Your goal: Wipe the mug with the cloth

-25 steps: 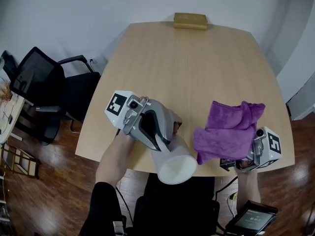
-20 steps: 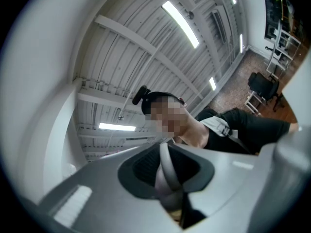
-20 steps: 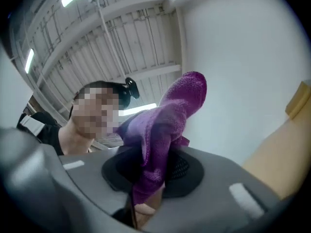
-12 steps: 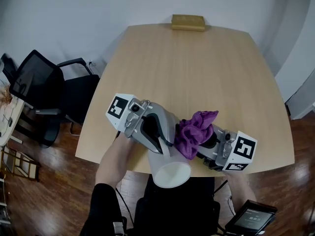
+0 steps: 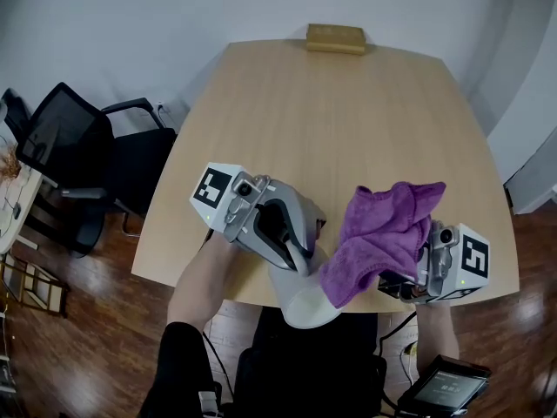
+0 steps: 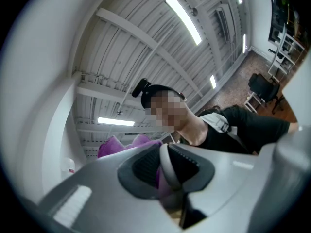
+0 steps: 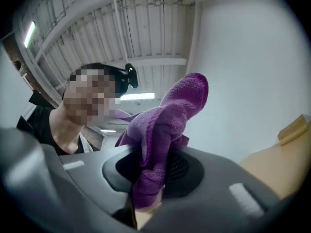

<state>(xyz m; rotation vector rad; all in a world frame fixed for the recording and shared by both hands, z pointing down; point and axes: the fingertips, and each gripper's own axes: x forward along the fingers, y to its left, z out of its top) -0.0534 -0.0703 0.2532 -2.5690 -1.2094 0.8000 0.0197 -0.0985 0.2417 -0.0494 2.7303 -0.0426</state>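
At the far left a black office chair [image 5: 68, 142] stands on the dark wooden floor [image 5: 52, 320], just off the edge of the pale wooden table [image 5: 331, 120]. The table blocks most of the chair's base from the head view.

The left gripper [image 5: 300, 261] is clamped on the wall of the white mug [image 5: 300, 301]. In the left gripper view the rim sits pinched between the two pads, and the mug's white inside fills the left side of that view. The mug hangs off the table's near edge over the person's lap, tipped with its mouth toward the person.

The purple cloth [image 5: 383, 232] comes next. Its lower end lies across the right side of the mug's mouth and hides that part of the rim. I cannot tell how firmly it presses there. The right gripper [image 5: 400, 281] is closed on the cloth. Its own view shows a fold bunched tight between the jaws, but from above the cloth covers the jaw tips.

A tan box [image 5: 336, 37] sits at the far edge of the table, well apart from both grippers. A black device [image 5: 444, 388] shows at the lower right, partly cut off. Plain white walls [image 5: 130, 24] stand behind the table, and both gripper views show a ribbed ceiling with strip lights [image 6: 183, 19].
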